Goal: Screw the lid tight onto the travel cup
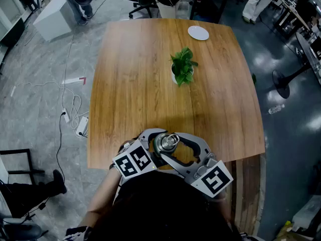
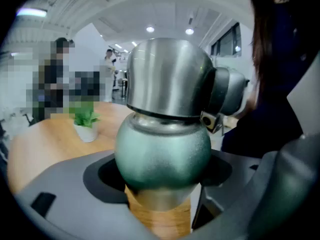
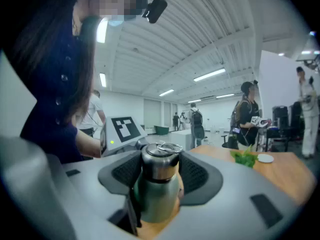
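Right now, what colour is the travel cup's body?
Matte green cup body, under a silver lid; left gripper view shows it best.

Green travel cup [image 2: 162, 151] upright at the table [image 1: 140, 84] edge (near side), steel lid [image 2: 170, 76] on top.

The table [image 1: 145, 84] is bare over most of its top, so wide room is offered across the left half and along the right edge. Two obstacles stand on it: a potted plant [image 1: 182, 69] upright near the middle and a white plate [image 1: 198, 32] at the far edge, both well apart from the near edge. There the space is crowded. The travel cup [image 1: 167, 143] is clasped low down by the left gripper [image 1: 152, 140], and its lid [image 3: 161, 164] is flanked closely by the right gripper [image 1: 176, 149] — whether any gap is left at the pads cannot be told. Approach from the near side is blocked by the person's torso [image 1: 165, 205] — the way from above is open.
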Available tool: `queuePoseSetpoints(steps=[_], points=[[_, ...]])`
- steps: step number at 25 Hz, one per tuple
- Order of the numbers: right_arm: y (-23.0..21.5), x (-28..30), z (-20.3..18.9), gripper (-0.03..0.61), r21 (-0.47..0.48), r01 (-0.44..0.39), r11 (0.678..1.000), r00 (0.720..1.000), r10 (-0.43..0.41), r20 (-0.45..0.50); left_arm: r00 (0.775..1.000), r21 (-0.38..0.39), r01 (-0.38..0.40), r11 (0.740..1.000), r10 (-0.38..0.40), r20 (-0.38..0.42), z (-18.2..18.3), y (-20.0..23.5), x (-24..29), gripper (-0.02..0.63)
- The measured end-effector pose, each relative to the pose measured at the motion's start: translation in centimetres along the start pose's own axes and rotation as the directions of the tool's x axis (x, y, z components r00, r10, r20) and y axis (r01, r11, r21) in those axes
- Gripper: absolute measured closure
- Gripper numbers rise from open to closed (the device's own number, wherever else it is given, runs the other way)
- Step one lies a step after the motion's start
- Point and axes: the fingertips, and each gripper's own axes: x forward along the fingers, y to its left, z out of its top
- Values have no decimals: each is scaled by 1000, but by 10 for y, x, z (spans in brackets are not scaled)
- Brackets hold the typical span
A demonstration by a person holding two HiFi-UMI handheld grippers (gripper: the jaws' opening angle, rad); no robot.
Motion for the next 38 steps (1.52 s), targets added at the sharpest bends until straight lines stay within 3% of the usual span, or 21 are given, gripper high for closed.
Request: queuePoseSetpoints(steps=[3, 5, 6, 8, 11, 13, 18, 25, 31, 38], points=[[8, -10, 19, 333, 91, -141, 986, 986, 132, 105, 966, -24, 250, 968, -248, 71, 8, -30, -11, 233], [5, -20, 38, 333, 150, -210, 966, 960, 175, 216, 947, -17, 317, 948, -316, 56, 4, -40, -13, 233], [-1, -24, 45, 333, 168, -212, 963, 952, 164, 258, 953, -7, 302, 953, -302, 33, 0, -39, -11, 233], [-18, -30, 48, 333, 175, -133, 976, 962, 85, 260, 981, 16, 192, 981, -192, -17, -9, -26, -6, 233], [-38, -32, 28, 333, 120, 27, 992, 989, -44, 139, 999, 19, 2, 1000, -1, -40, -14, -2, -2, 233], [-42, -32, 17, 333, 108, 66, 992, 994, -75, 85, 999, 0, -40, 999, 40, -19, -11, 5, -3, 233], [-37, -30, 22, 333, 163, 13, 987, 990, -36, 137, 997, -7, -70, 998, 70, -13, -8, 10, -6, 233], [-35, -29, 32, 333, 170, -22, 985, 981, -12, 194, 998, 6, -67, 998, 67, -5, -1, 11, -7, 233], [-22, -19, 32, 333, 161, -93, 983, 974, 56, 219, 1000, 29, -12, 999, 12, 8, 6, 1, -1, 233], [-6, -8, 20, 333, 138, -143, 980, 979, 120, 164, 998, 28, 44, 999, -45, 35, 11, -9, -5, 233]])
